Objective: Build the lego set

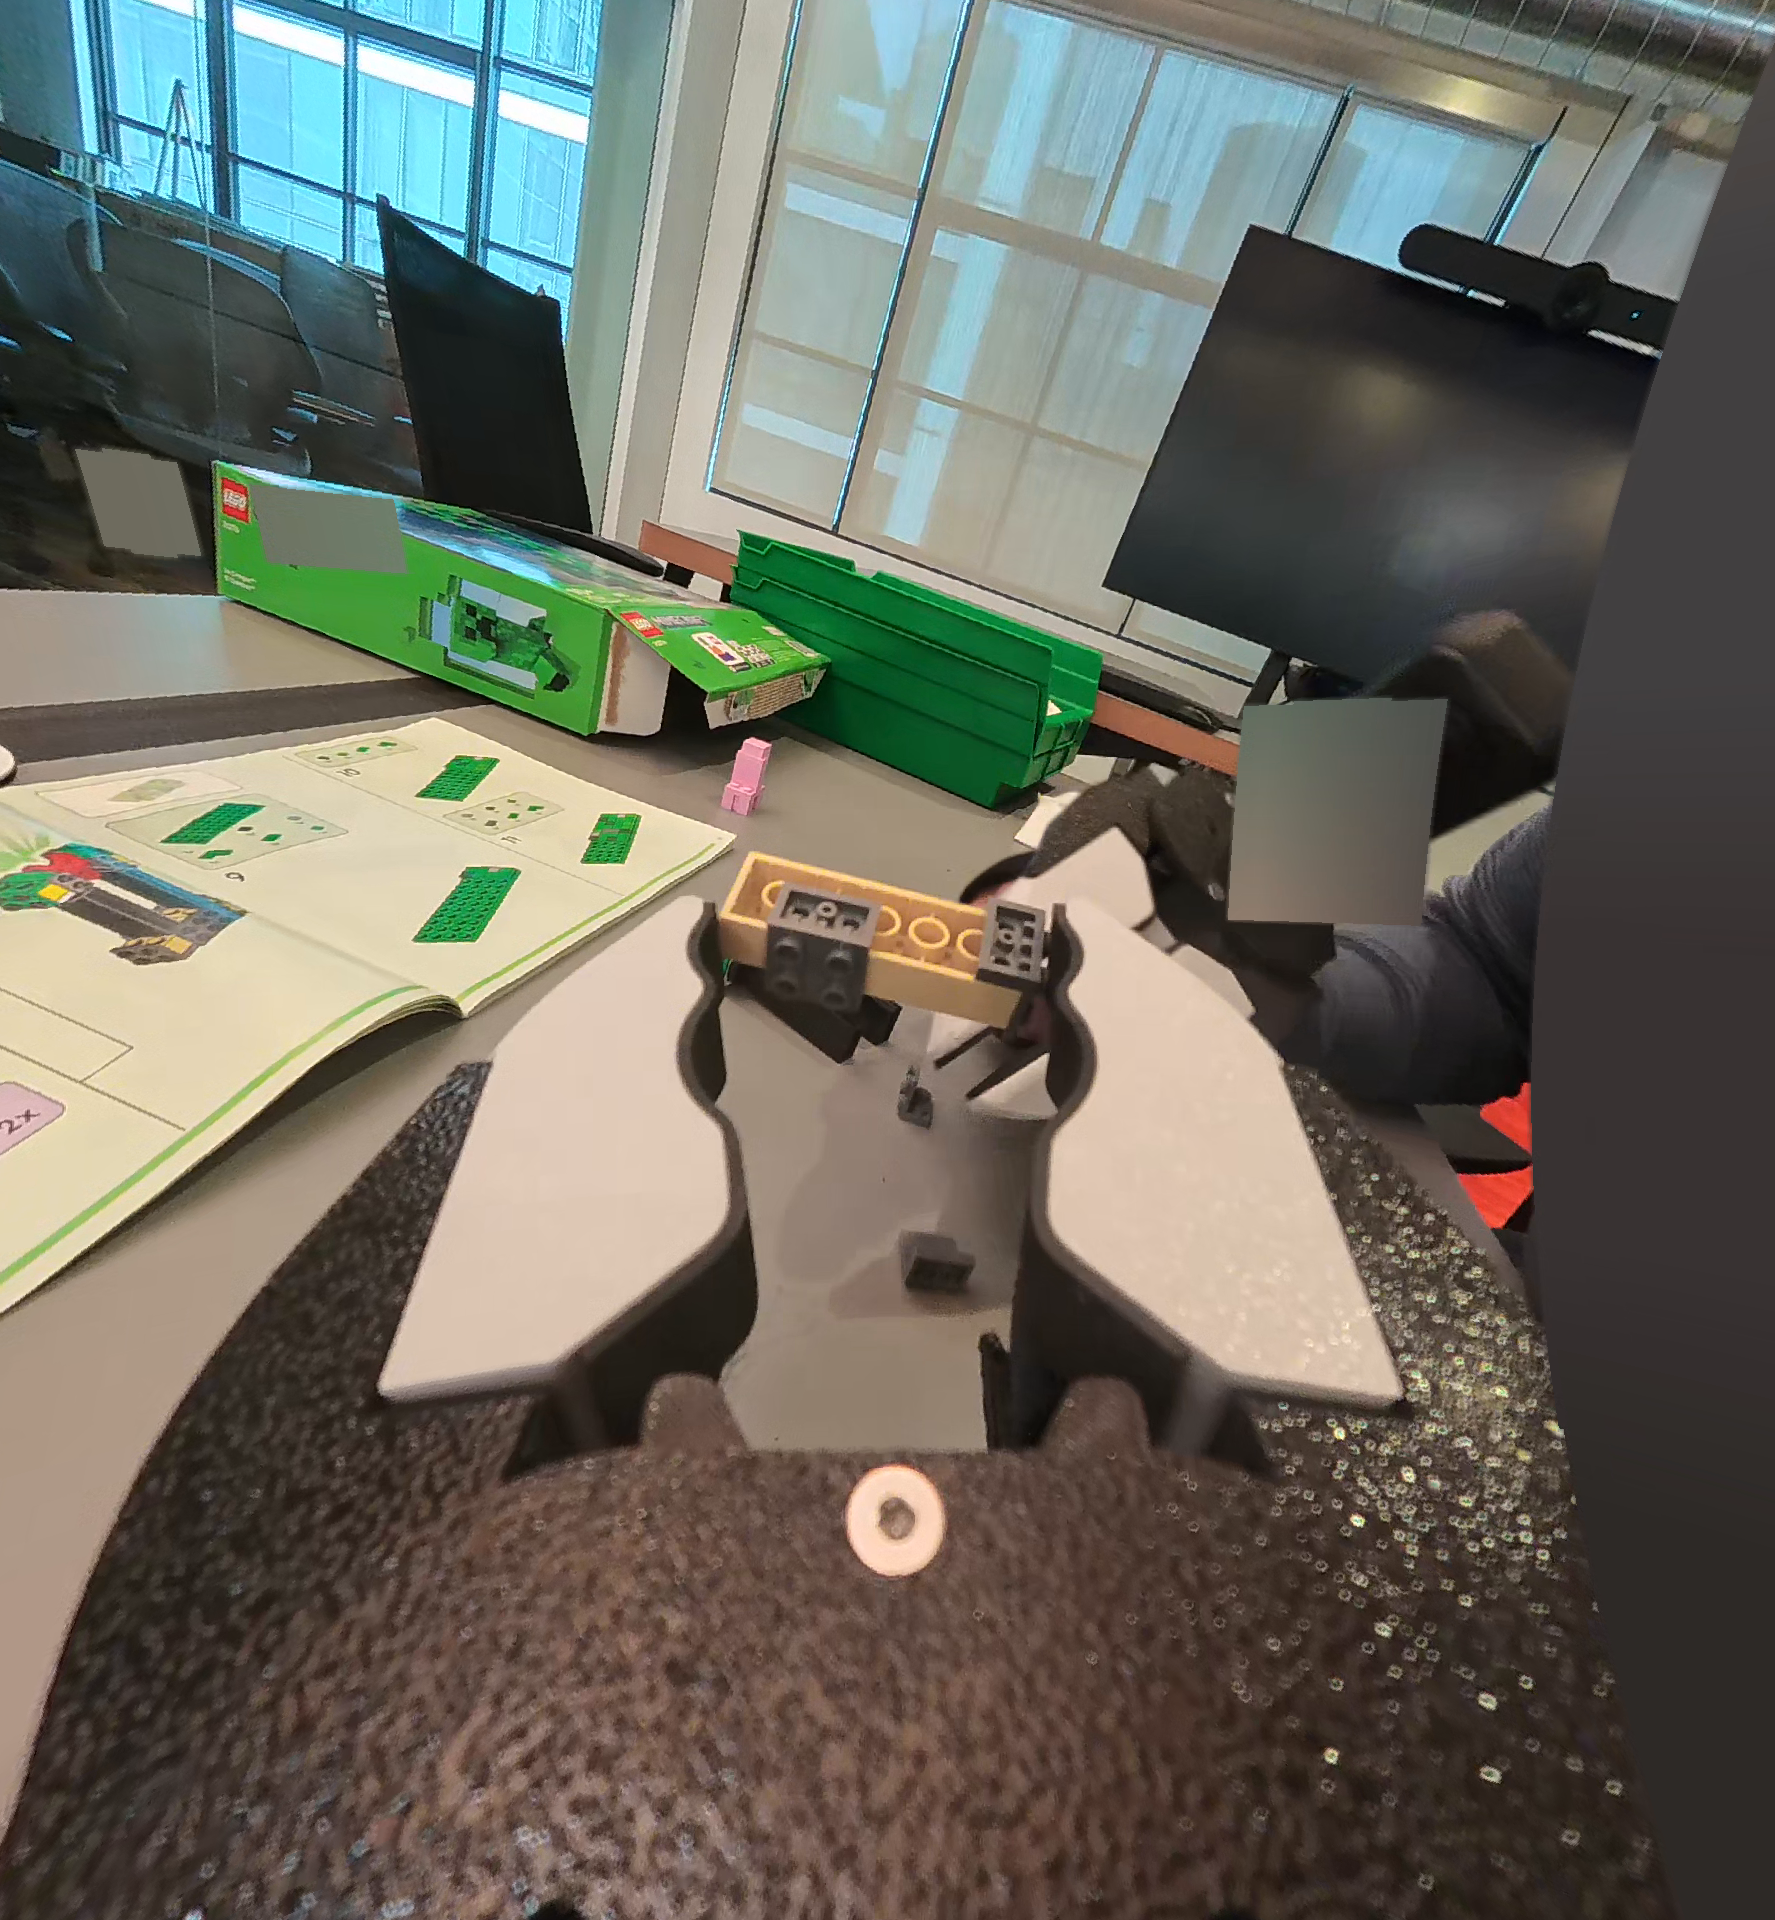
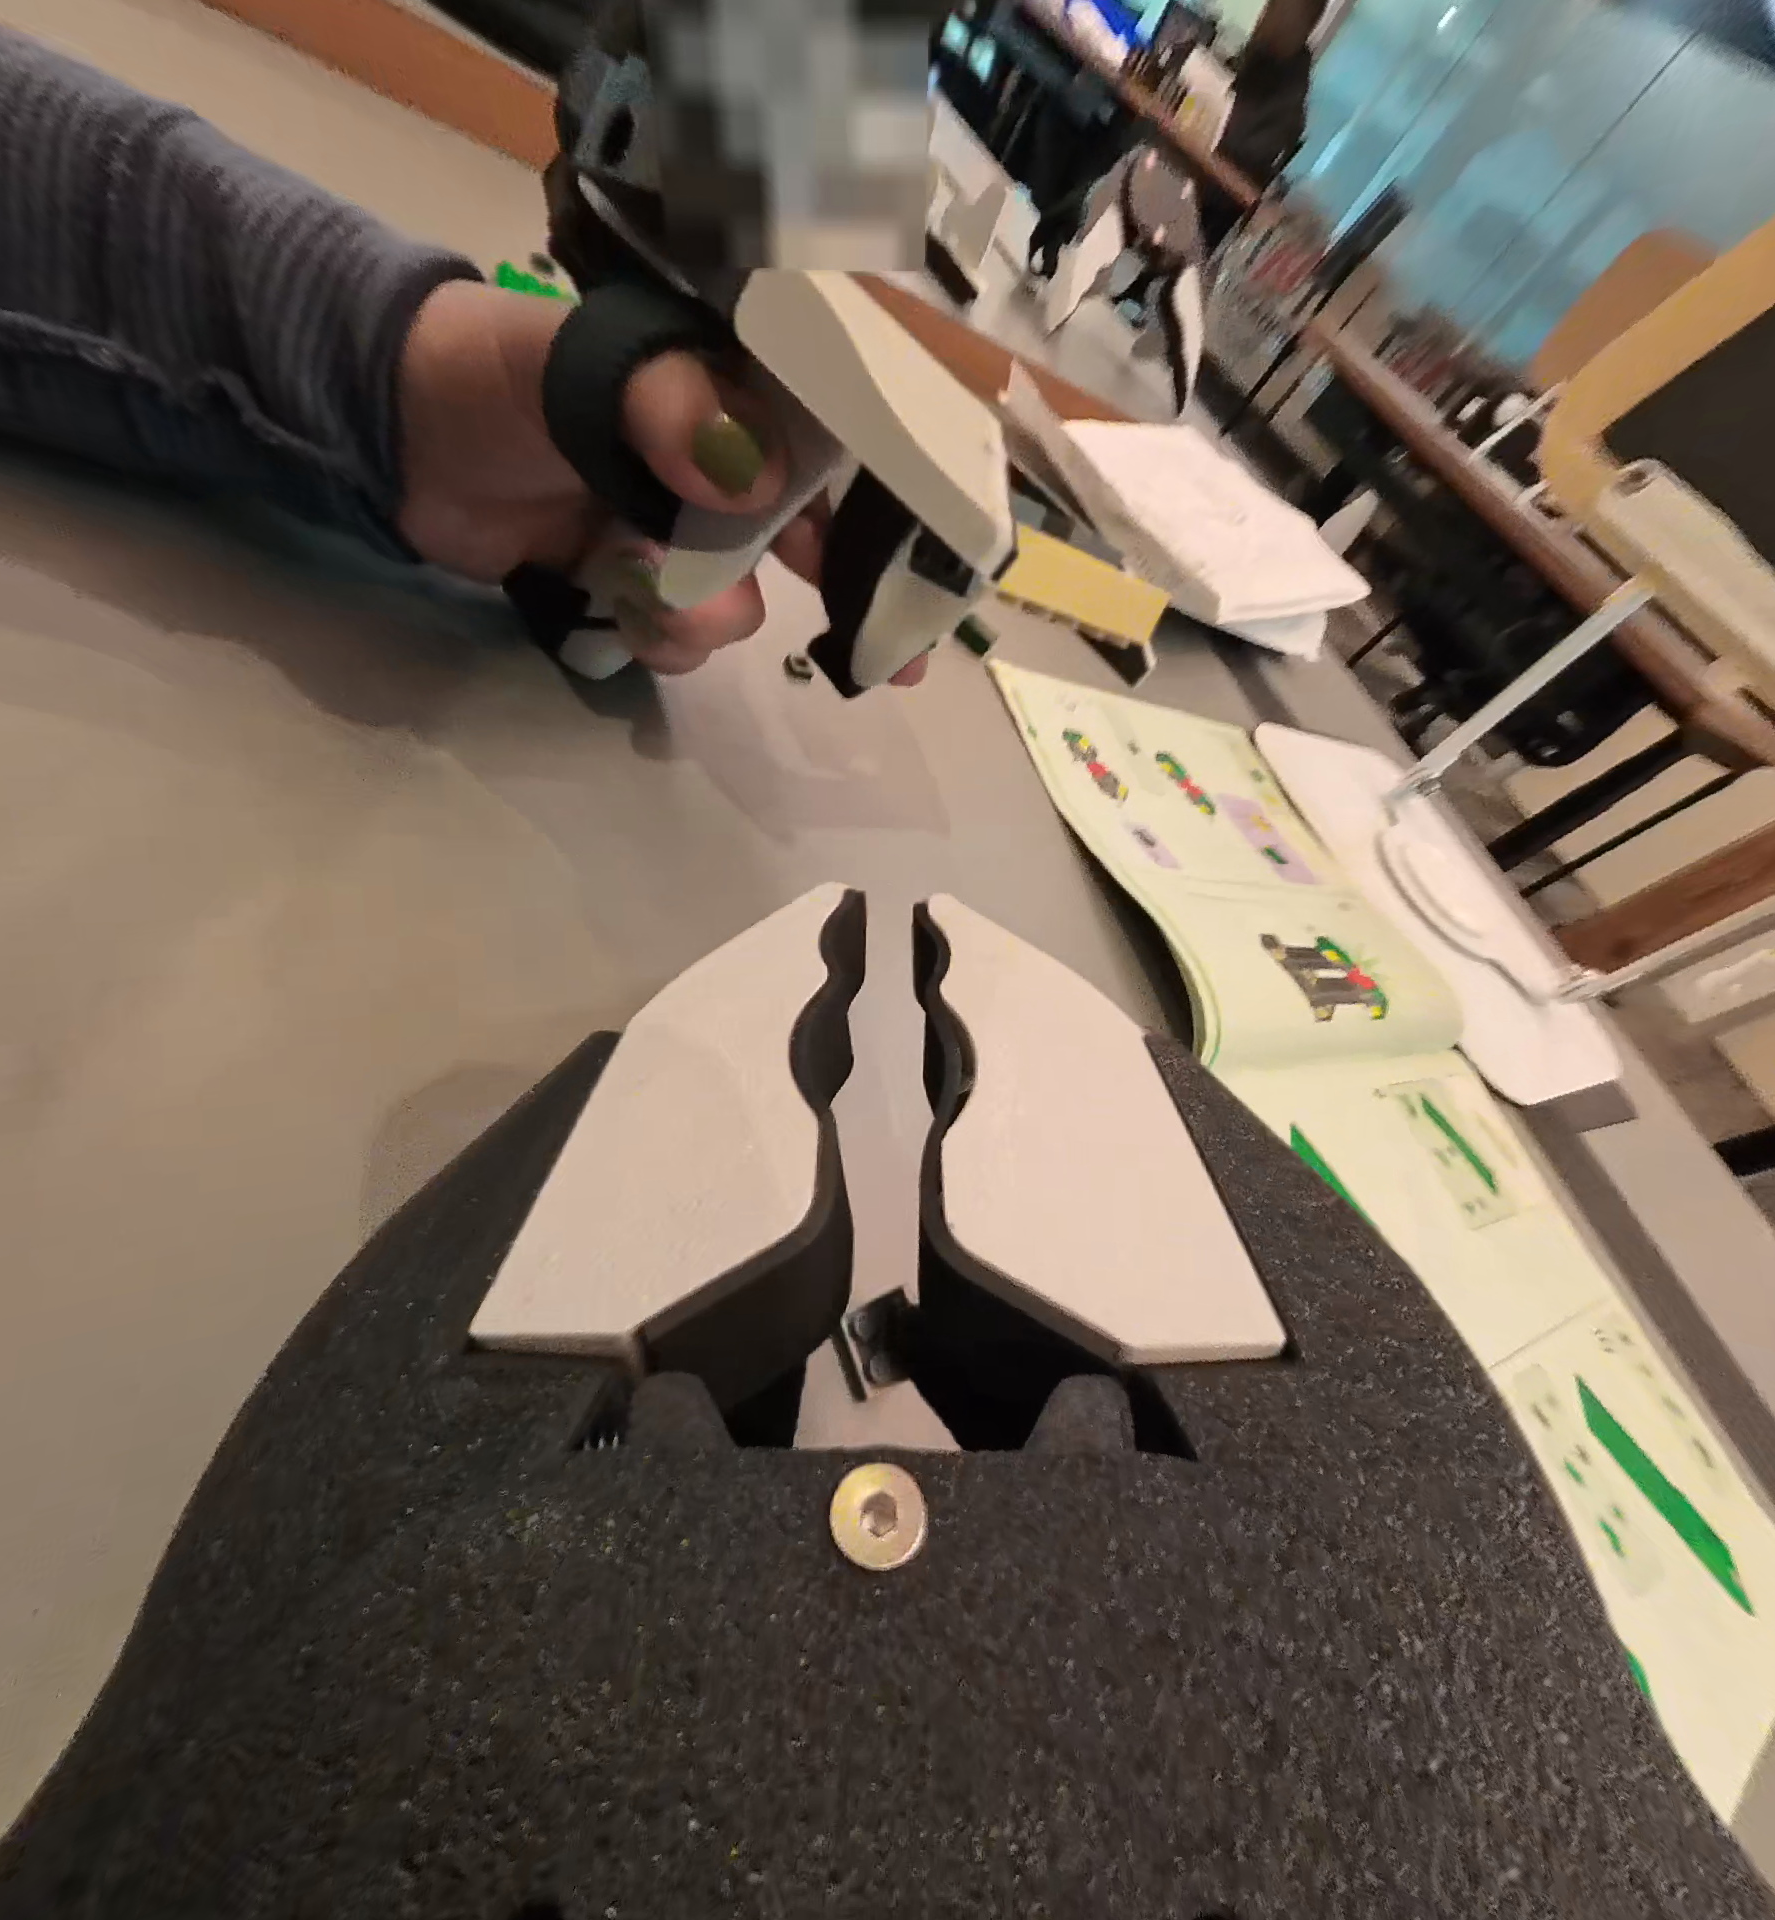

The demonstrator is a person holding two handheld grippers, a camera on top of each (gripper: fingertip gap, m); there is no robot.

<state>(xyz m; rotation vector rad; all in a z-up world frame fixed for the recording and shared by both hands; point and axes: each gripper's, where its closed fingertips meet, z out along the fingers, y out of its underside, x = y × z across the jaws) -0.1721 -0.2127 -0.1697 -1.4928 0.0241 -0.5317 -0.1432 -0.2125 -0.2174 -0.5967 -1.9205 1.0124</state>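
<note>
My left gripper is shut on a long tan brick and holds it crosswise above the grey table. The brick lies underside up. A dark grey brick sits on its left part and another at its right end. In the right wrist view the left gripper is held by a hand, with the tan brick sticking out. My right gripper is nearly shut, with nothing between its tips, low over the table. A small dark grey piece shows between the finger bases.
Two small dark grey pieces lie on the table under the left gripper. The open instruction booklet lies to the side. A pink figure, the green set box and green bins stand farther back.
</note>
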